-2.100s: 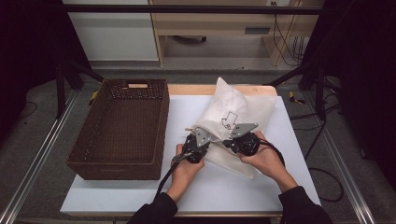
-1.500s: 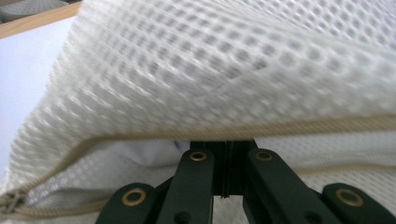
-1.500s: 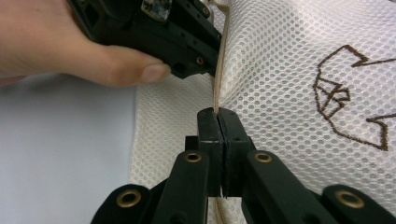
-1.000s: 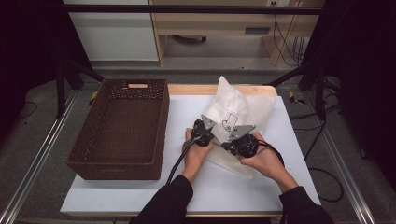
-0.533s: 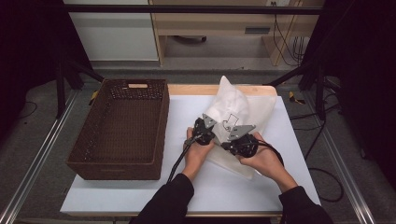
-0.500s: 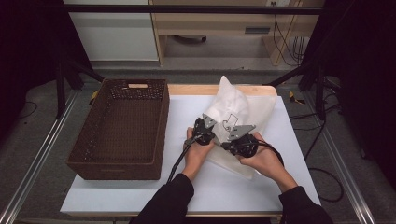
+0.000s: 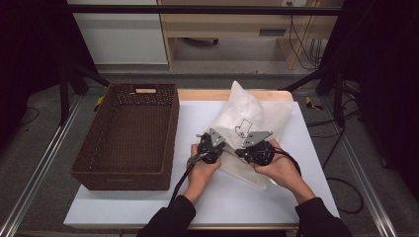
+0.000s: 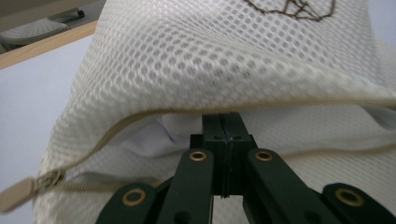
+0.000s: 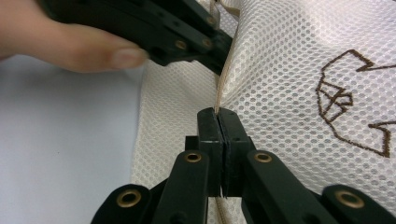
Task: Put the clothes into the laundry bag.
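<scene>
Mesh bag (image 7: 247,123) zipper edge (image 9: 224,84) in both claws, beside basket (image 7: 128,133).

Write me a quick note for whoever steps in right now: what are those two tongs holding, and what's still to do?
Left tongs: shut, pinching the upper edge of the mesh bag's zip opening.
Right tongs: shut on the zip seam of the same bag.
Bag lies on the white table, right of the wicker basket, which looks empty.
Done: the zip is partly open, its pull at one end; white cloth shows inside.
Left, probably: spread the opening wider and deal with the cloth.
</scene>
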A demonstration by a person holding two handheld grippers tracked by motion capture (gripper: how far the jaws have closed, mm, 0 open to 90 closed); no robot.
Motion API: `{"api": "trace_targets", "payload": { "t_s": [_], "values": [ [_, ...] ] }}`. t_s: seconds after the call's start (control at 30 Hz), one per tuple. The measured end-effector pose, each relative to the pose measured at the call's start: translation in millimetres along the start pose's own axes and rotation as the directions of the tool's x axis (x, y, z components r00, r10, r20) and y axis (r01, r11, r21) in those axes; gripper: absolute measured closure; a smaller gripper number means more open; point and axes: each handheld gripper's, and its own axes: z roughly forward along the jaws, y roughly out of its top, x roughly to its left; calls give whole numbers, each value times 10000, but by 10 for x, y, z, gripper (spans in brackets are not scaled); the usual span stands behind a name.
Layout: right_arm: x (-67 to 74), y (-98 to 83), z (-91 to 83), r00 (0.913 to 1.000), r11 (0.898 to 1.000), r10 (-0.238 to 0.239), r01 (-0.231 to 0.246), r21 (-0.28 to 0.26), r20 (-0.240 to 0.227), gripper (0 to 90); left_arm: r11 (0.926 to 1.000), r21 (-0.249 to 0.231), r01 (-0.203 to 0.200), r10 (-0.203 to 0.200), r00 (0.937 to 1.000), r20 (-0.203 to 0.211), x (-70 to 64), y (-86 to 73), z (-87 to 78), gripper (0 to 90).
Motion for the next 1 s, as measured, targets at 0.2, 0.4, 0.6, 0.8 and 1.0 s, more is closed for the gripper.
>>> {"api": "trace_targets", "payload": {
  "t_s": [0.2, 0.4, 0.6, 0.8, 1.0],
  "values": [
    [2, -2, -4, 10000, 10000, -16, 16, 0, 7, 893, 9998, 125, -134, 134, 9999, 58, -48, -65, -150, 899],
    [-5, -18, -33, 10000, 10000, 13, -13, -69, -34, 894, 9999, -91, 71, -72, 9998, -162, -67, -132, -311, 782],
    [-6, -36, -35, 10000, 9999, 57, -57, -89, -27, 893, 9984, -490, -279, 227, 9942, -1047, -94, -204, -526, 522],
    [-23, -43, -55, 10000, 9999, 57, -58, -107, -59, 893, 9962, -820, -305, 159, 9847, -1736, -29, -215, -655, 381],
    [-47, -71, -86, 9999, 9999, 80, -81, -99, -63, 893, 9973, -667, -314, 147, 9713, -2374, 87, -239, -605, 324]
  ]
}}
